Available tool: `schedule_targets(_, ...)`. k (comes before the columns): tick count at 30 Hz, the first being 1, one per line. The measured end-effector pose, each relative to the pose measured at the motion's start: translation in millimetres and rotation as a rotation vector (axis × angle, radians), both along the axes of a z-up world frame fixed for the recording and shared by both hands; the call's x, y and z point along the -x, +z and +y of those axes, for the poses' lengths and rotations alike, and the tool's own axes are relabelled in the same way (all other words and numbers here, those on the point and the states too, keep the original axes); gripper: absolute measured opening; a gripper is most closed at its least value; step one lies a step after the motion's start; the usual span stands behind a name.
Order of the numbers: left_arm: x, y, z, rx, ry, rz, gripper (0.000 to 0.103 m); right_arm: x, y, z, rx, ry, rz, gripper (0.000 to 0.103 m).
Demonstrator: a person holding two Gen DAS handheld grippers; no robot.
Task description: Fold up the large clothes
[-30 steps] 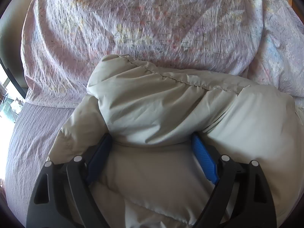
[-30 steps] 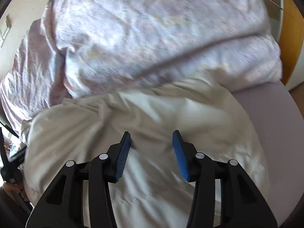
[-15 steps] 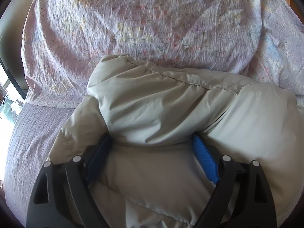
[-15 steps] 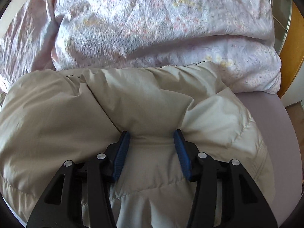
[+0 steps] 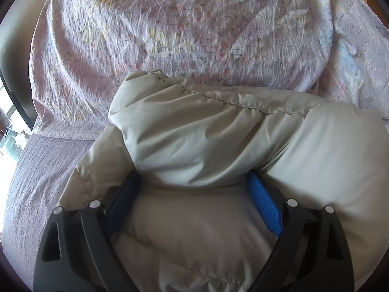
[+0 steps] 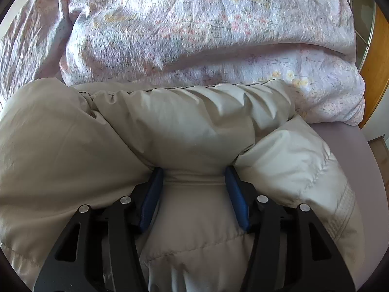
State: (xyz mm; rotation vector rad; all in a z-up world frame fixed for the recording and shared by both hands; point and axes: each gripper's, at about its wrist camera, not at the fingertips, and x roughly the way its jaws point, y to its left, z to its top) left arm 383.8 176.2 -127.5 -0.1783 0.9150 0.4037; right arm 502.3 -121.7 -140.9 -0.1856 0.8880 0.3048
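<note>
A puffy beige jacket (image 5: 206, 141) lies bunched on the bed, with a stitched seam along its top fold. My left gripper (image 5: 192, 180) stands wide and pushed into it, a thick roll of jacket filling the gap between the blue pads (image 5: 263, 204). In the right wrist view the jacket (image 6: 182, 126) swells over my right gripper (image 6: 193, 170). Its jaws are opening, and a narrow pinched waist of fabric sits between the pads (image 6: 237, 199), which still press on it. Both sets of fingertips are buried under the bulging fabric.
A floral pinkish duvet (image 5: 182, 29) is heaped right behind the jacket and also fills the far half of the right wrist view (image 6: 206, 24). Lilac bed sheet (image 5: 36, 182) shows at the left and at the right (image 6: 352, 150). A wooden panel (image 6: 374, 60) stands beyond the bed's right edge.
My right gripper came down and forward into the jacket, which now bulges around its fingers, and the gap between its pads grew. The left gripper and its roll of fabric barely changed.
</note>
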Motion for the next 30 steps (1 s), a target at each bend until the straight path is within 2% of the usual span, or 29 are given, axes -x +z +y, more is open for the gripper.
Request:
schedule_targets(7, 0.9, -3.4, -1.9, -0.015, 0.000, -0.016, 0.091, -2.5, -11.7, 5.6, -0.004, -0.001, -0.035, 0.056)
schedule_targets(30, 4.5, -3.2, -3.2, -0.046, 0.001, -0.046, 0.092, 1.2, -10.4, 2.7, 0.010, 0.000, -0.060, 0.057)
